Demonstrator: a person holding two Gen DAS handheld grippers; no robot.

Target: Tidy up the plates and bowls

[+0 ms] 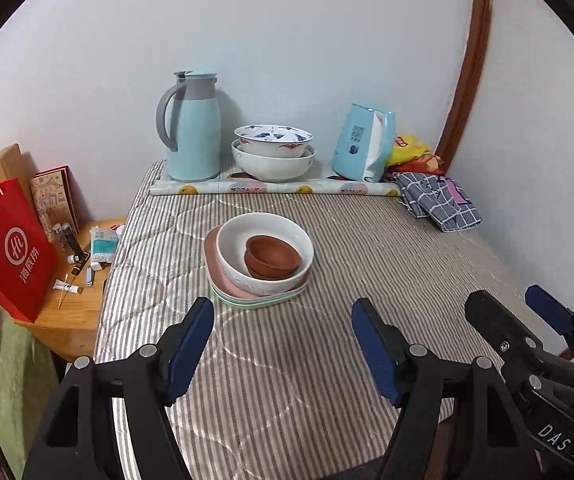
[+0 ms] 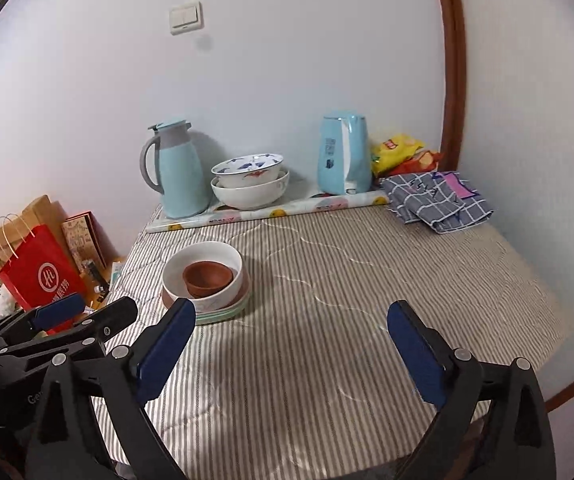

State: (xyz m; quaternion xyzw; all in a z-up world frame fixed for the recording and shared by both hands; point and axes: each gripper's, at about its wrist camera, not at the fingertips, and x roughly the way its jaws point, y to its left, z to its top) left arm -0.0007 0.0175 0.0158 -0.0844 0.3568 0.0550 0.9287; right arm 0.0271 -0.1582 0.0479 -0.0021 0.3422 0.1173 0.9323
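Blue pads frame my view on both sides: my left gripper (image 1: 283, 320) stands with its jaws wide apart over the striped quilted cover (image 1: 327, 360), holding nothing, and my right gripper (image 2: 291, 324) beside it is spread just as wide and just as empty.

Just beyond my left fingertips sits the stack I am tidying. Two brown bowls (image 1: 273, 258), one nested in the other, lie inside a white bowl (image 1: 263, 256), leaning toward its right wall. That white bowl rests on a pink plate (image 1: 211, 252), which lies on pale green plates (image 1: 255, 302), all touching in one pile near the cover's left half.

Farther back, along the wall, a rolled patterned sheet (image 1: 275, 190) edges the cover. Behind it a light blue thermos jug (image 1: 191, 128) stands upright, with a blue-patterned bowl (image 1: 273, 138) nested in a larger white serving bowl (image 1: 273, 166) just beside it. Right of these a light blue kettle (image 2: 343, 160) stands, then snack packets (image 2: 401, 152) and a folded checked cloth (image 2: 439, 200).

Off to the left, a red paper bag (image 1: 11, 252) stands on a low wooden table (image 1: 67, 320).
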